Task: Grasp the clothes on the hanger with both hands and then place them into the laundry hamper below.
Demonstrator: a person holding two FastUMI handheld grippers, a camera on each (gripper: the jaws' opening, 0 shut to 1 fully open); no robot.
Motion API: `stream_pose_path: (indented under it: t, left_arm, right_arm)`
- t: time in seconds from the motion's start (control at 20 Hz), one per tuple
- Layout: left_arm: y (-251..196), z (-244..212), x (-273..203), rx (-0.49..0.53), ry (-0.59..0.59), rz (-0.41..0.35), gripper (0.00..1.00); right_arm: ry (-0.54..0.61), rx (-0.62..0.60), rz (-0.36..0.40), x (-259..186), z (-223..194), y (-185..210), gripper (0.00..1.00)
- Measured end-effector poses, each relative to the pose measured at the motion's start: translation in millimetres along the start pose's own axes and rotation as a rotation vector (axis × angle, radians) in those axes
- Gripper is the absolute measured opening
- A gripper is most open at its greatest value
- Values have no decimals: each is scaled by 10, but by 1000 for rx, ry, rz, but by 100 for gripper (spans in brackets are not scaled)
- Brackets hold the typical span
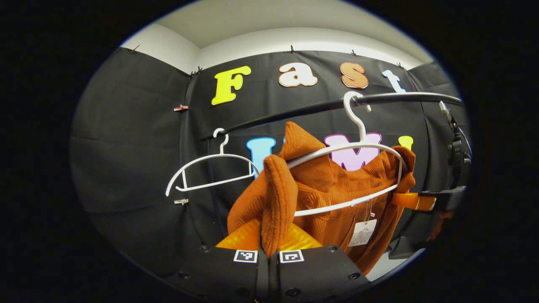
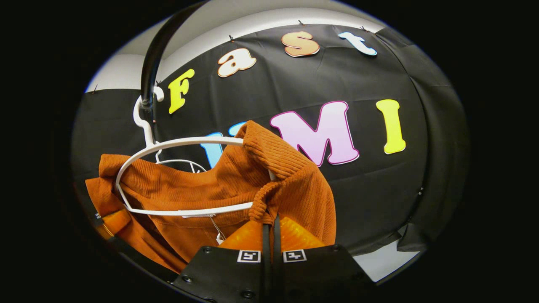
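Note:
A rust-orange ribbed garment (image 1: 324,185) hangs on a white hanger (image 1: 358,147) from a black rail (image 1: 294,112). My left gripper (image 1: 268,235) is shut on the garment's left shoulder, a fold of cloth pinched between its fingers. In the right gripper view the same garment (image 2: 202,185) drapes over the white hanger (image 2: 168,145), and my right gripper (image 2: 271,229) is shut on its other shoulder fold. The right gripper (image 1: 425,202) also appears at the far right of the left gripper view, on the garment's edge. A paper tag (image 1: 362,232) dangles from the garment.
A second white hanger (image 1: 210,168), bare, hangs further left on the rail. The black cloth wall stands close behind. A pale floor strip (image 2: 379,261) shows low at the right.

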State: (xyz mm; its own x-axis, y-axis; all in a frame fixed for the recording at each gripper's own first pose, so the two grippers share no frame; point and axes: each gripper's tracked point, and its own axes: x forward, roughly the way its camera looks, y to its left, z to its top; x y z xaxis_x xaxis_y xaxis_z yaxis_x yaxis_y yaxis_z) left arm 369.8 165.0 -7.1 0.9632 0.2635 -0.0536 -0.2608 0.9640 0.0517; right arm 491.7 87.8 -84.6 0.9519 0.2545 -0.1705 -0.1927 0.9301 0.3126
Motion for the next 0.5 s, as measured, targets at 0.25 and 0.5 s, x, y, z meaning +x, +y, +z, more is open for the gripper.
stream_pose_path:
  t: [0.25,0.5]
  left_arm:
    - [291,116,60,-76,1,31,5]
    - [375,239,129,-85,-3,23,5]
  right_arm:
    - [3,112,-24,56,2,-267,5]
    - [33,236,-28,200,84,-510,4]
